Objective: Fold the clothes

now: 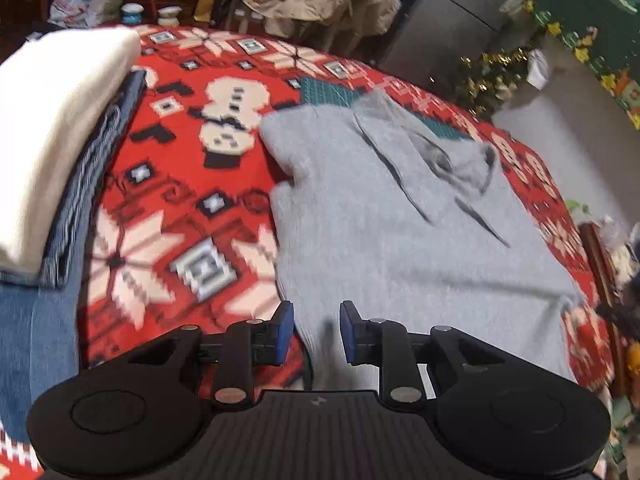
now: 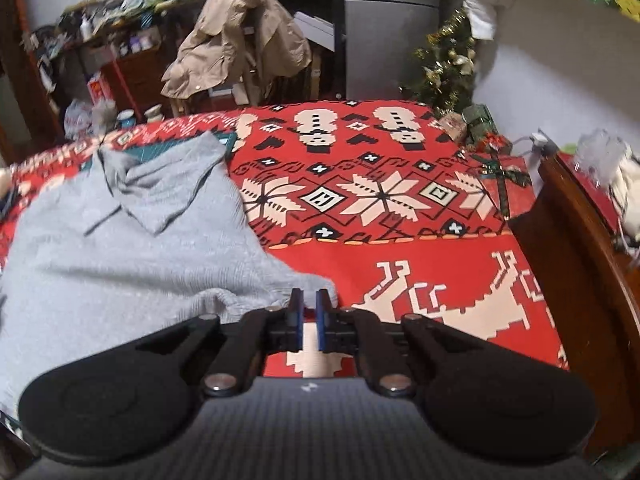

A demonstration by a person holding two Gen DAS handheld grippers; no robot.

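Observation:
A grey hooded sweater (image 1: 400,220) lies spread on the red patterned blanket (image 1: 180,184), hood toward the far edge. My left gripper (image 1: 316,332) is open above the sweater's near left edge, with nothing between the pads. In the right wrist view the sweater (image 2: 120,240) fills the left half of the bed. My right gripper (image 2: 307,320) hovers at the sweater's near right corner, its blue pads a narrow gap apart with only blanket (image 2: 400,260) showing between them.
A stack of folded clothes, a white piece (image 1: 52,128) over denim (image 1: 36,320), sits on the left of the bed. A wooden bed frame (image 2: 580,280) runs along the right. Gift boxes (image 2: 504,176), a small Christmas tree (image 2: 444,64) and a beige jacket (image 2: 236,40) stand beyond.

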